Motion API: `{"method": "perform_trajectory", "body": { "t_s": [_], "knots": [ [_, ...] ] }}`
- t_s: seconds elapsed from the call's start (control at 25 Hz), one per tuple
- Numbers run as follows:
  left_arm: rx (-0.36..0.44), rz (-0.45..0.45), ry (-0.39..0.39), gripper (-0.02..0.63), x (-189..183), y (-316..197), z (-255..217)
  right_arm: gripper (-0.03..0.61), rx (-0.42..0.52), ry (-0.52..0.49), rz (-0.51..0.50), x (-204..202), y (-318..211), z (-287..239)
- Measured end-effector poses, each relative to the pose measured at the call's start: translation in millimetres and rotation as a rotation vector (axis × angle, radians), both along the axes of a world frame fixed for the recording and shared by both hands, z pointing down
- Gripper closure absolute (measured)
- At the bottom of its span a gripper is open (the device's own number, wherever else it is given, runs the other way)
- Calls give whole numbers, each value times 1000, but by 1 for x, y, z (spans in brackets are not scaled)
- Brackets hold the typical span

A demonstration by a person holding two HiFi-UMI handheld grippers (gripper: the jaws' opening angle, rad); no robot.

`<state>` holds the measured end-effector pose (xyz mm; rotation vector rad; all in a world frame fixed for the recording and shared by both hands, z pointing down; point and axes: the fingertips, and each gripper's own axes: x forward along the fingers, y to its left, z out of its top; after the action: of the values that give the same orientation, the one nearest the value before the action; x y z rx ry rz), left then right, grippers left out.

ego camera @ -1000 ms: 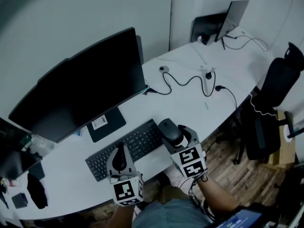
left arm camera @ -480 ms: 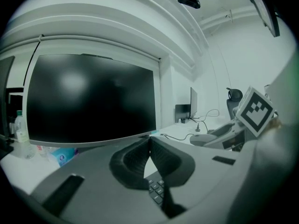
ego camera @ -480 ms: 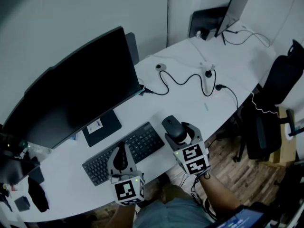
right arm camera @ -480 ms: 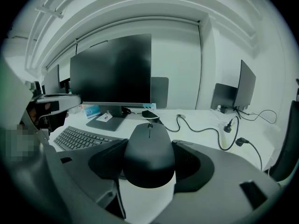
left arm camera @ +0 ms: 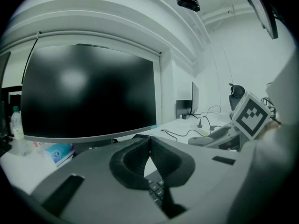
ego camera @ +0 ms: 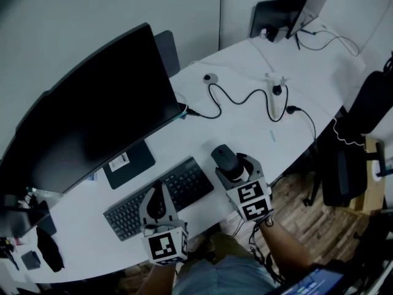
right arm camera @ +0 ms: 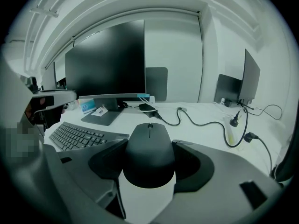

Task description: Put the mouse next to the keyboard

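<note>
A black mouse point(ego camera: 222, 157) point(right arm camera: 148, 150) sits between the jaws of my right gripper point(ego camera: 232, 165) point(right arm camera: 149, 157), whose pads press on both its sides. It is just right of the right end of the black keyboard point(ego camera: 184, 183) point(right arm camera: 77, 135), low over the white table point(ego camera: 245, 128). I cannot tell whether the mouse touches the table. My left gripper point(ego camera: 158, 200) point(left arm camera: 149, 141) is shut with nothing in it, its tips meeting over the keyboard's front edge.
A large dark monitor point(ego camera: 92, 121) stands behind the keyboard on its flat base point(ego camera: 129, 161). Black cables point(ego camera: 245, 97) run across the table's far part. A second screen point(ego camera: 295, 14) stands at the far end. An office chair point(ego camera: 356, 140) is beyond the table's right edge.
The head view has shifted a little. My right gripper, still holding the mouse, has edged slightly away from the keyboard's right end. The left gripper has stayed where it was.
</note>
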<state>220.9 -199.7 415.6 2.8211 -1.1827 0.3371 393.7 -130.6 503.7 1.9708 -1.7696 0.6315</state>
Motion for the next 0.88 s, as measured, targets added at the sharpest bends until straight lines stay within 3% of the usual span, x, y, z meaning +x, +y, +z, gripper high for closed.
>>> {"method": "perform_trajectory", "body": {
  "t_s": [0.64,0.88],
  "knots": [
    [-100,-44,-77,609,-9,-20,43,276,-90,-52,-5,12,-19,59],
    [-100,-45,-90,609,-8,-25,50,277,-115,-62,-7,12,-19,77]
  ]
}}
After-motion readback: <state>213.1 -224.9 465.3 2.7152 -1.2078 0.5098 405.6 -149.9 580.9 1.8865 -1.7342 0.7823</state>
